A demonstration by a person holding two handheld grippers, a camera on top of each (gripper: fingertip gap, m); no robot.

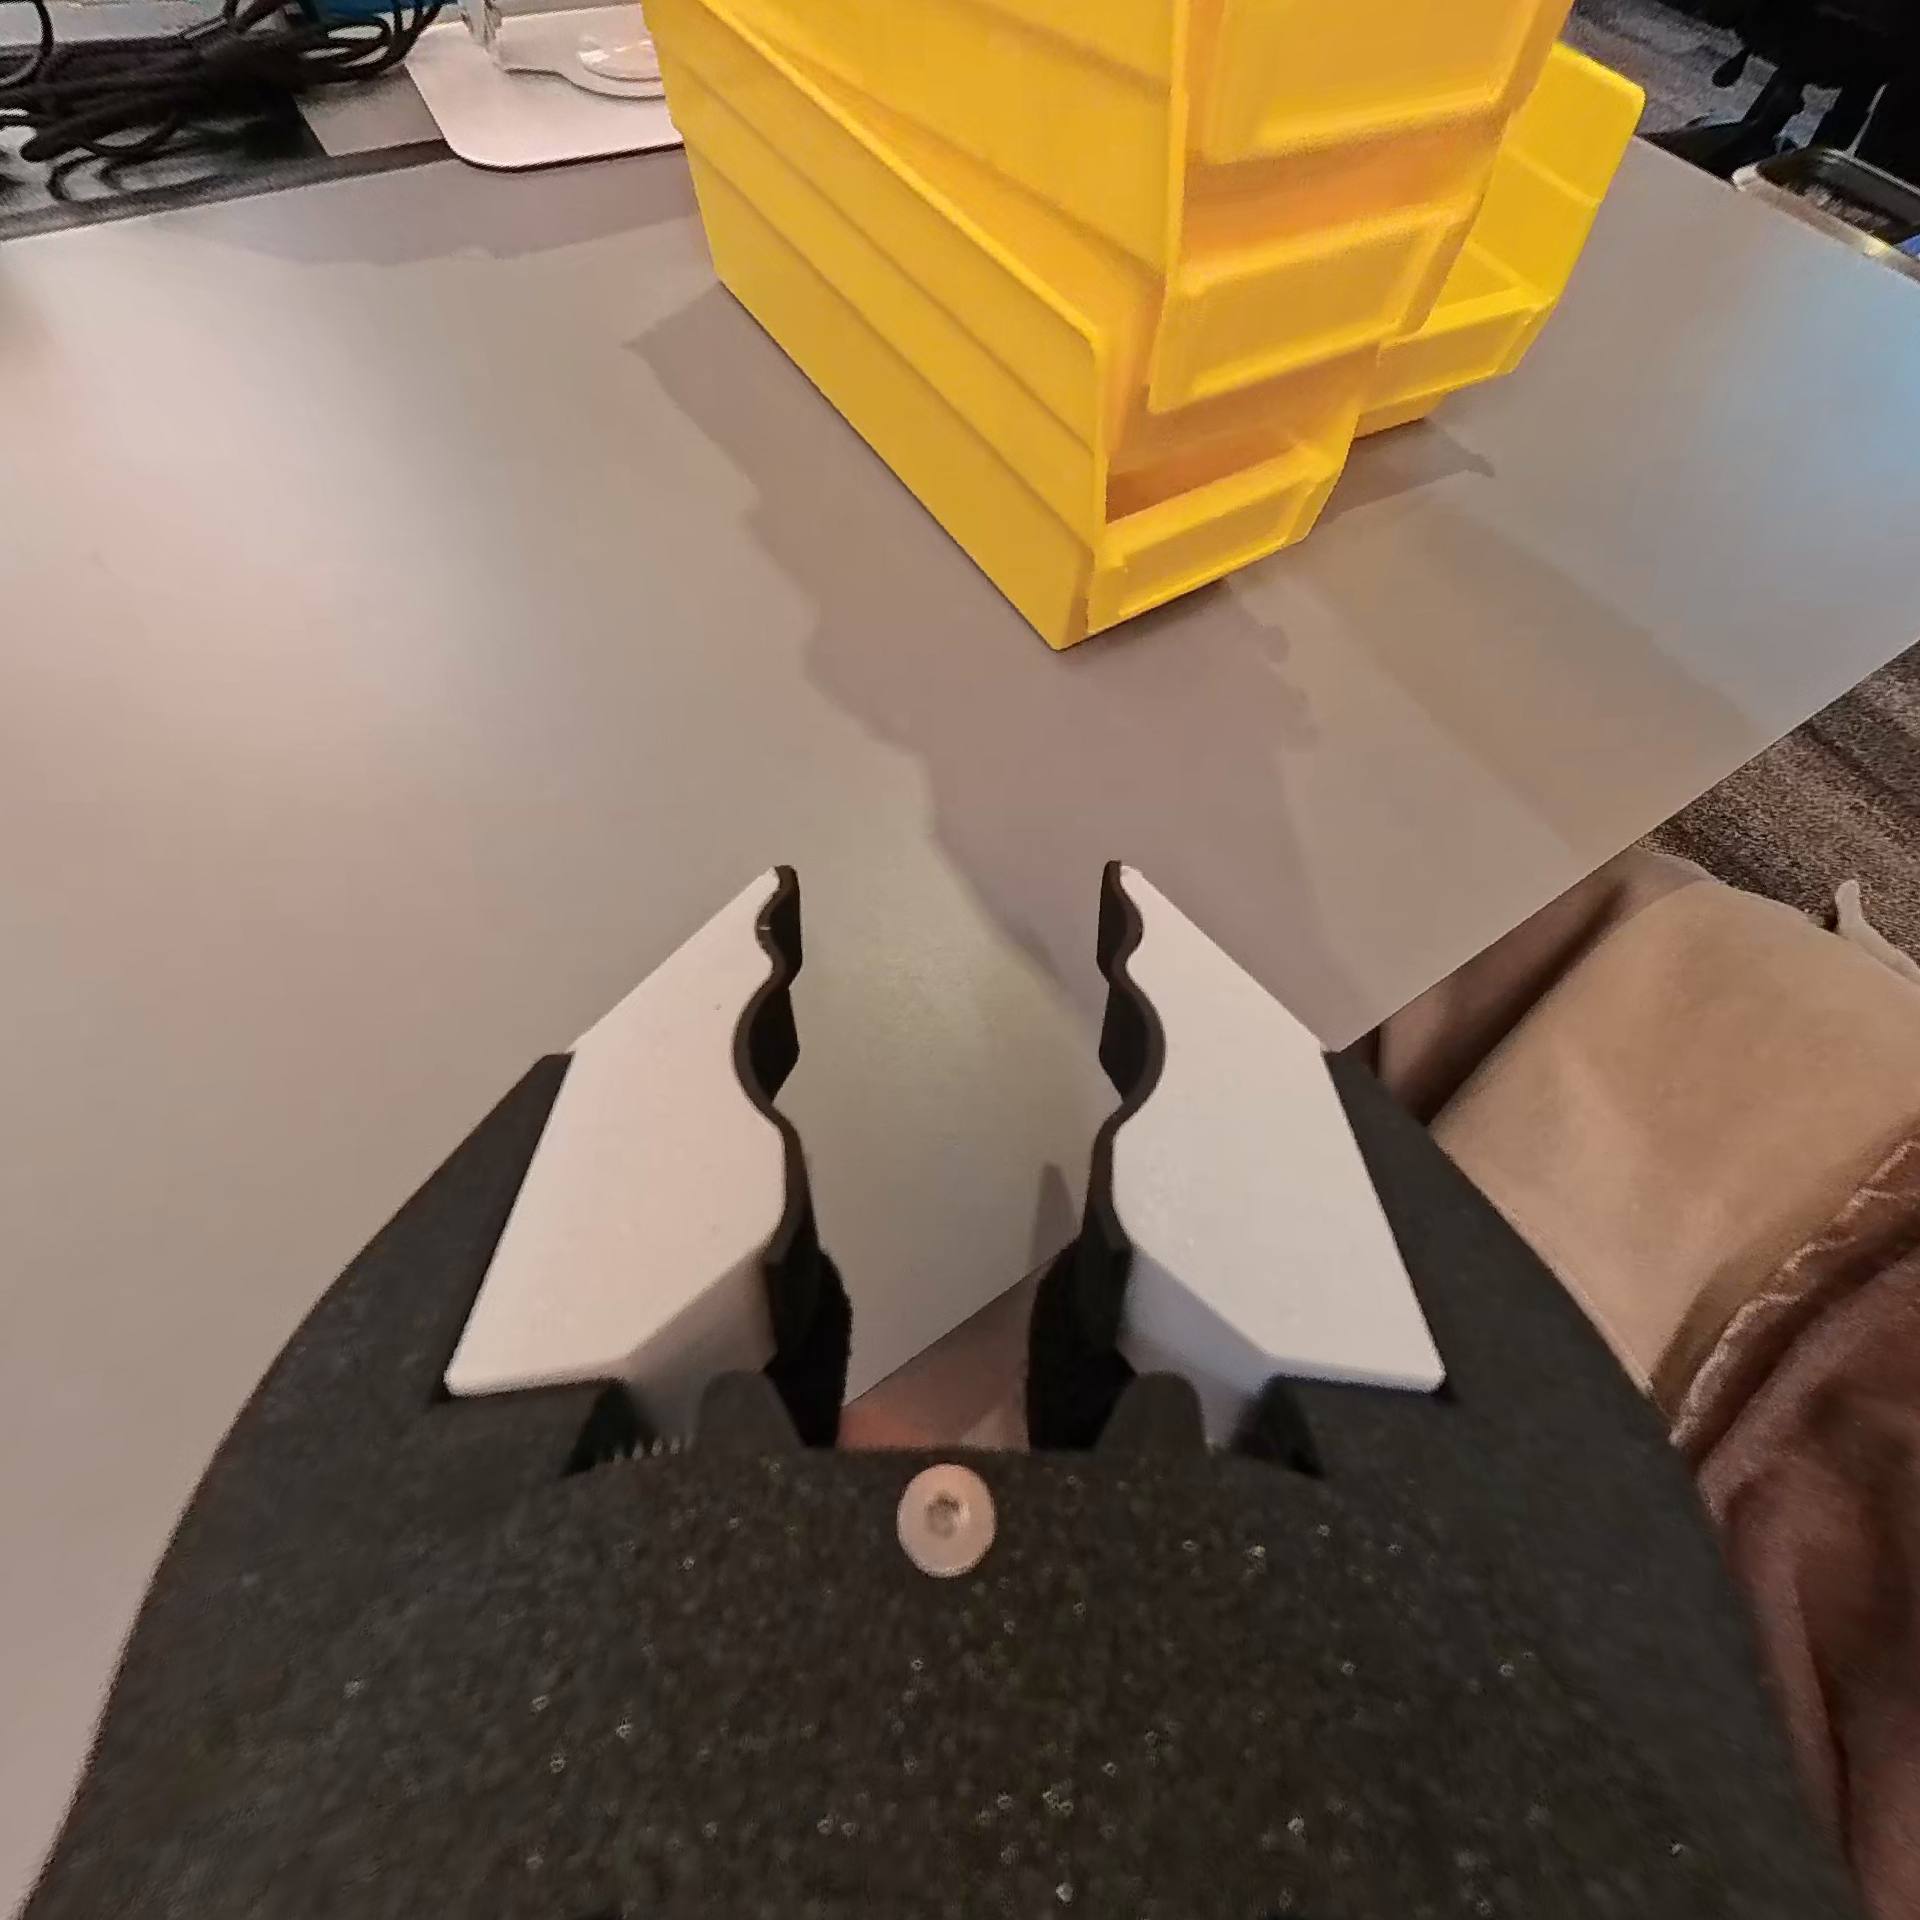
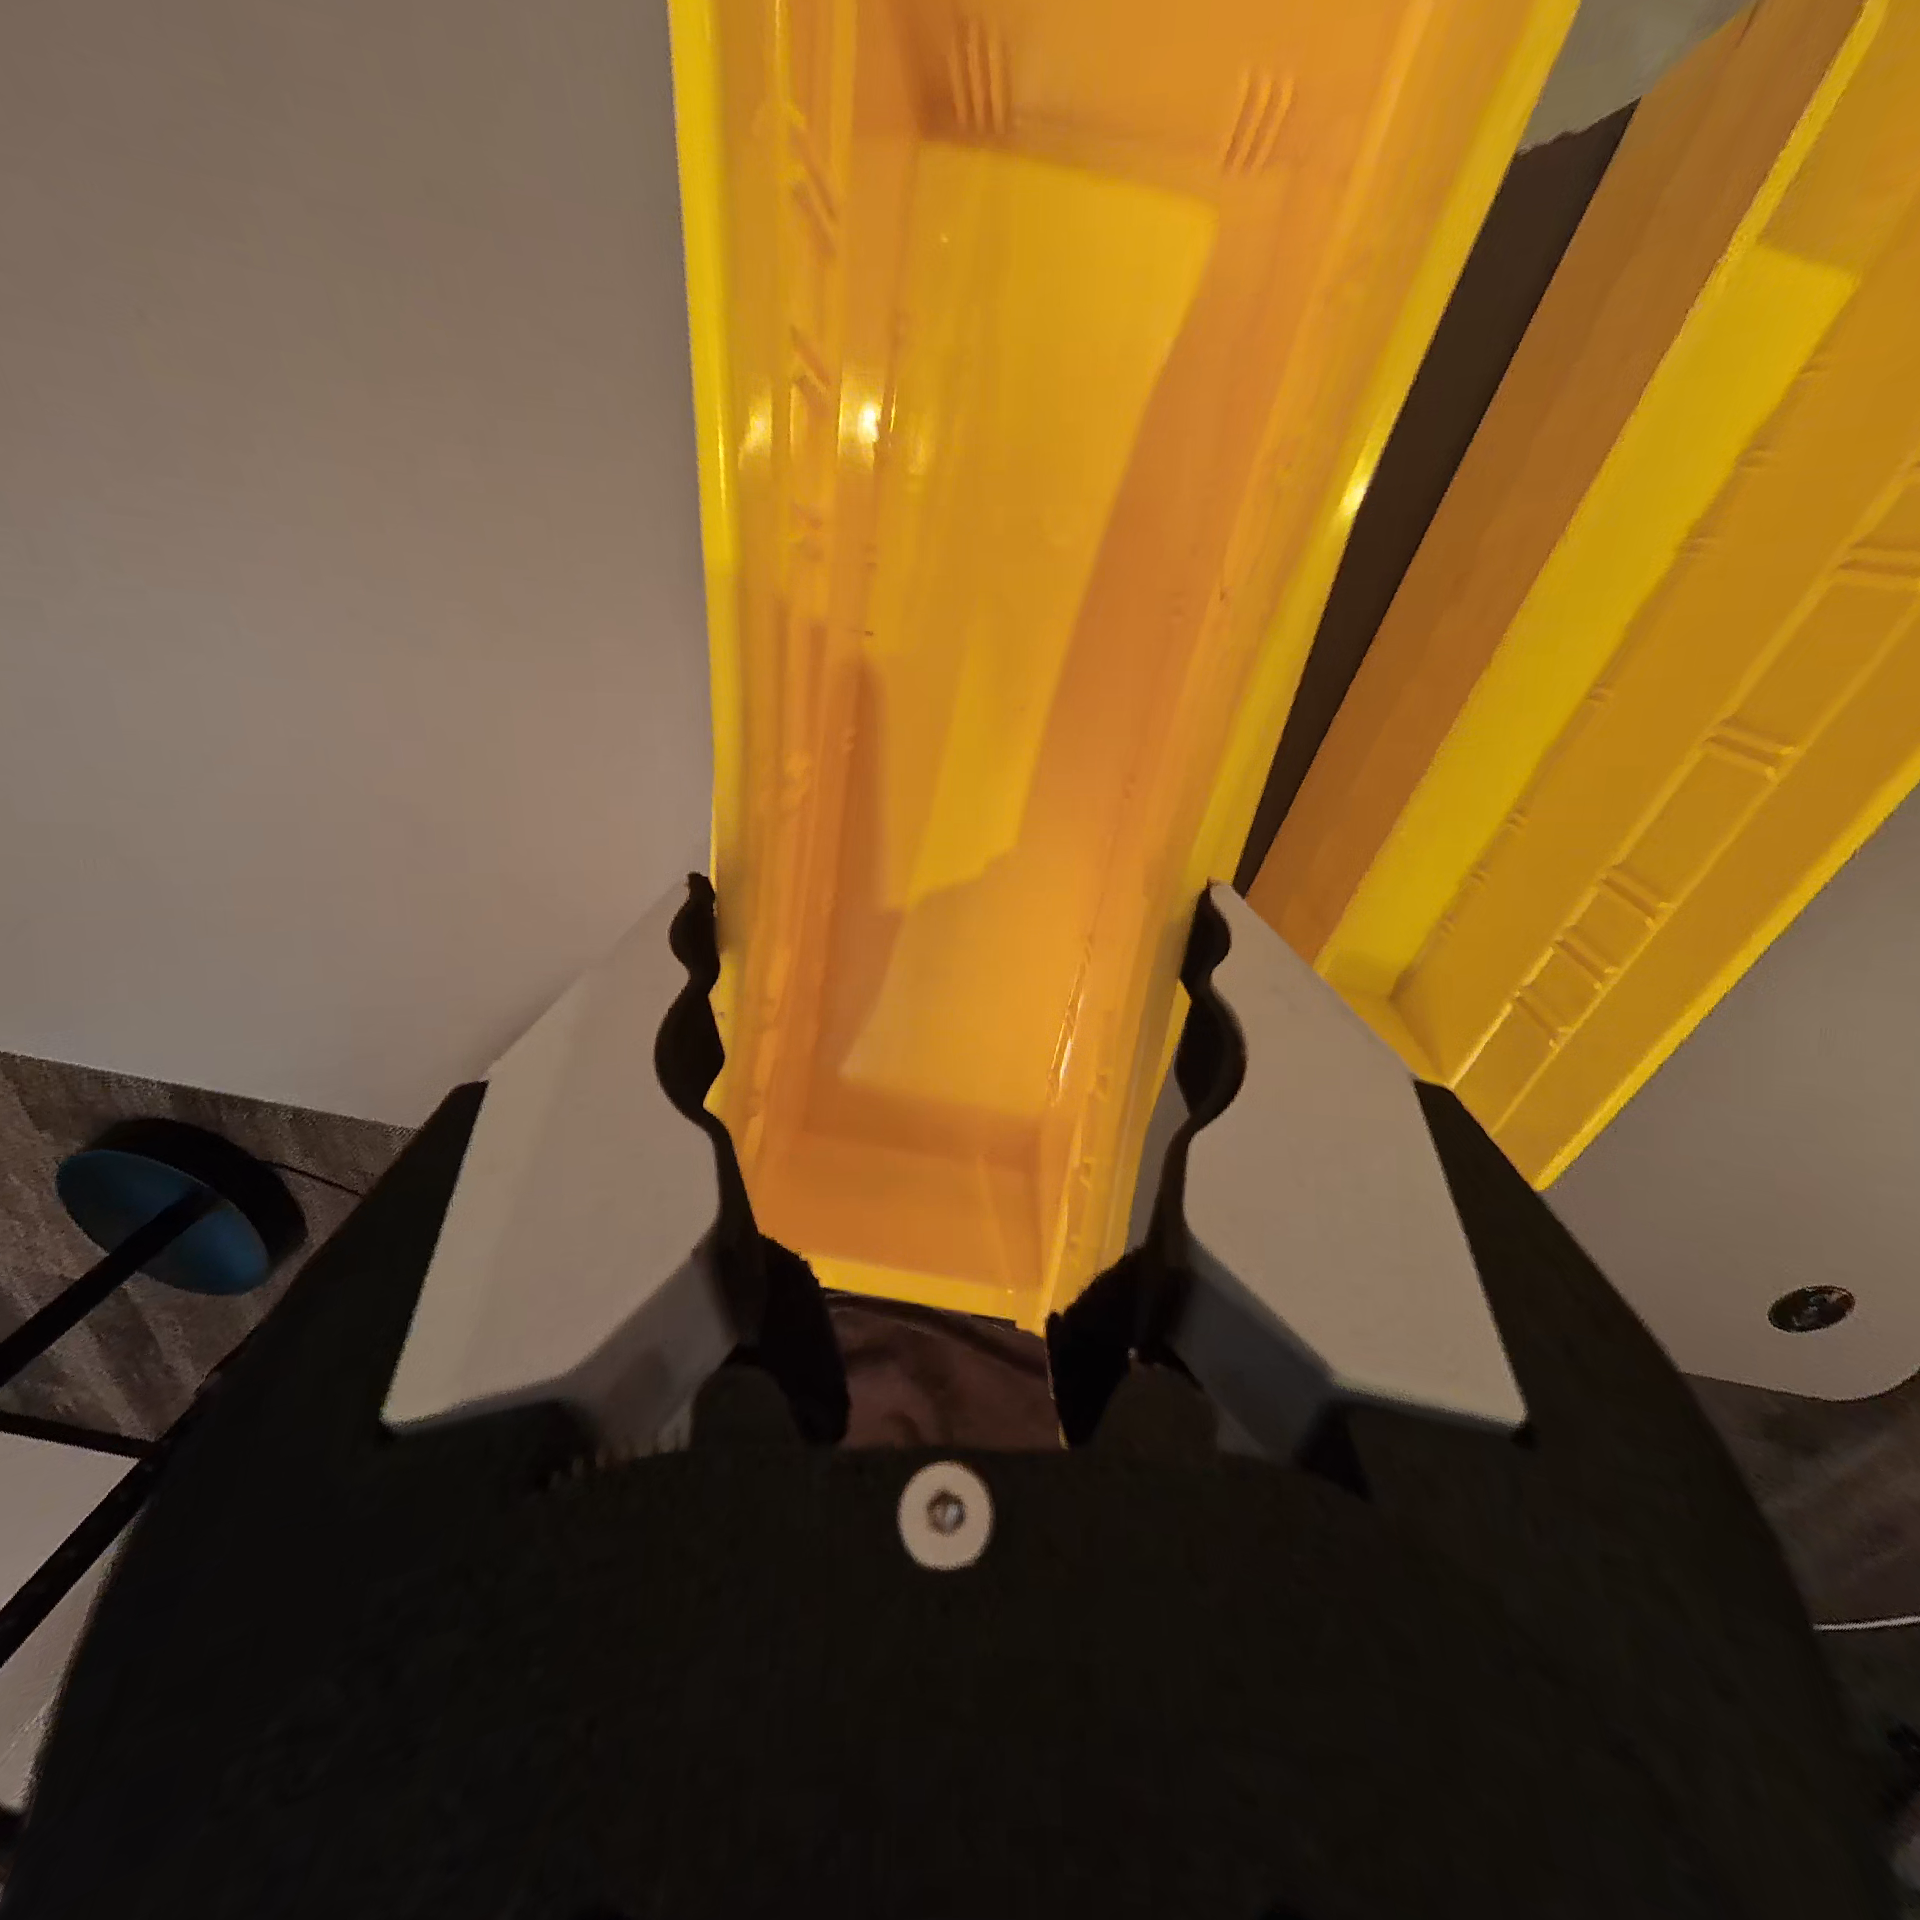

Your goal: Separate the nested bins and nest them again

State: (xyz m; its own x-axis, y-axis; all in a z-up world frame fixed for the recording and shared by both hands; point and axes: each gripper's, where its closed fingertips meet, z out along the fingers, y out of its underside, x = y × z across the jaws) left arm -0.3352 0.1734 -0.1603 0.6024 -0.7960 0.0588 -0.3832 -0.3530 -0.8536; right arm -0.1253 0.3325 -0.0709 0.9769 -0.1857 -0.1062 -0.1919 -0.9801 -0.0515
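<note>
A stack of nested yellow bins (image 1: pixel 935 343) stands on the grey table (image 1: pixel 364 623) ahead of my left gripper (image 1: pixel 951 883). That gripper is open and empty, low over the table and well short of the stack. The upper bin front (image 1: pixel 1351 83) looks blurred. Another yellow bin (image 1: pixel 1507 260) sits behind the stack on the right. My right gripper (image 2: pixel 951 894) looks down into a yellow bin (image 2: pixel 1039 520); its fingers (image 2: pixel 582 1143) press on the bin's two long outer walls at the near end. A second yellow bin (image 2: pixel 1662 623) lies beside it on the right.
Black cables (image 1: pixel 156 94) and a white mat (image 1: pixel 540 104) lie at the table's far left. The table edge runs down the right, with a person's brown sleeve (image 1: pixel 1662 1195) beyond it. A blue object (image 2: pixel 156 1216) lies on the carpet at lower left.
</note>
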